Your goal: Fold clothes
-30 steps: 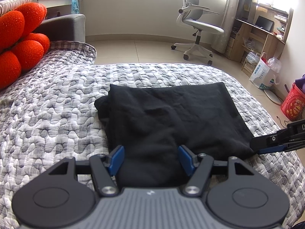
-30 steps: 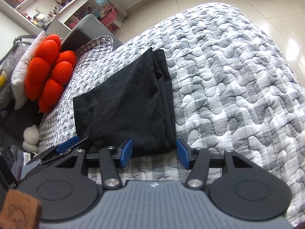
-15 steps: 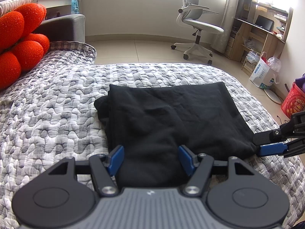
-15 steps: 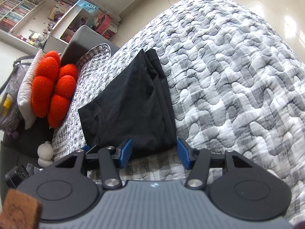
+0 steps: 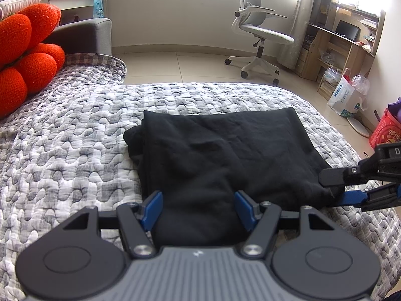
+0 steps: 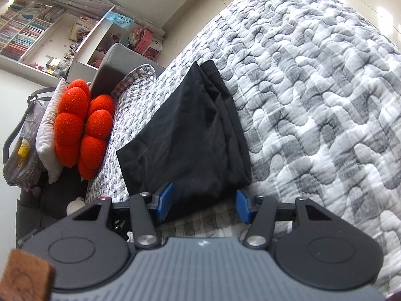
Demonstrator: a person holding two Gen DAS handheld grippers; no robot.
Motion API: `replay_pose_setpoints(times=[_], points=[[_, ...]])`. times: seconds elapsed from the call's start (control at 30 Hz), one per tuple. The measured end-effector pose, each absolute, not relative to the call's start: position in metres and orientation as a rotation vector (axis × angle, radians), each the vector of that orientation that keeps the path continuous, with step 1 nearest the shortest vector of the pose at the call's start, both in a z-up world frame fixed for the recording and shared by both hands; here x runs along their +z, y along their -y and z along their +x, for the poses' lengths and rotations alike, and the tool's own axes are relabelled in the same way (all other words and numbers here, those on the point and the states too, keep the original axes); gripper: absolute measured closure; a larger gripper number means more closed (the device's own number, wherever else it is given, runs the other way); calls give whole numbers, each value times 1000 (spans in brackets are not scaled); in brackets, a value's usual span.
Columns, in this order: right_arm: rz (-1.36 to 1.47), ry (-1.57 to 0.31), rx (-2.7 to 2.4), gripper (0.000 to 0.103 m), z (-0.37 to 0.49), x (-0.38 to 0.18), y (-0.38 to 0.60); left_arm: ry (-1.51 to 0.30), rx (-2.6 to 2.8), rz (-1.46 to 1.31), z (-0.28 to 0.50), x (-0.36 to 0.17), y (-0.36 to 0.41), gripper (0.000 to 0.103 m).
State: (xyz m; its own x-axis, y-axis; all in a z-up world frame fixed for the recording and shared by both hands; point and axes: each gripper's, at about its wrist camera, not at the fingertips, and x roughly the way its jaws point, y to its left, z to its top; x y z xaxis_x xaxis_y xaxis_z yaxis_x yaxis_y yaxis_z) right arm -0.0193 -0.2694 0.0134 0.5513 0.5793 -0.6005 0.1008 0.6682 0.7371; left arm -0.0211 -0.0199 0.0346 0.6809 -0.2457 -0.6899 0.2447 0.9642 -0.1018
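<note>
Black folded garment [image 5: 225,155] on quilted bedspread [image 5: 62,150]. Left gripper [image 5: 198,209], right gripper [image 6: 204,204]: jaws parted, nothing held, near hem between pads. Advice: pinch all layers evenly.

left gripper [image 5: 198,207]: we see black arms, blue pads, grey ribbed body
right gripper [image 6: 204,204]: same build, silver screws
</note>
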Motion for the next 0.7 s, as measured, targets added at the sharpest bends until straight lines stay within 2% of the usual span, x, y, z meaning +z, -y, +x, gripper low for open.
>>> replay_pose_setpoints(times=[0.2,0.4,0.7], points=[[818,-905,322,46,-21,10,258,-775,-276,-5,-21,35,19,38],[939,-834,318,46,-26,10,267,-778,-277,-10,-21,34,18,38],[892,-830,315,46,-29,7,250,-781,-278,-15,-20,35,18,37]])
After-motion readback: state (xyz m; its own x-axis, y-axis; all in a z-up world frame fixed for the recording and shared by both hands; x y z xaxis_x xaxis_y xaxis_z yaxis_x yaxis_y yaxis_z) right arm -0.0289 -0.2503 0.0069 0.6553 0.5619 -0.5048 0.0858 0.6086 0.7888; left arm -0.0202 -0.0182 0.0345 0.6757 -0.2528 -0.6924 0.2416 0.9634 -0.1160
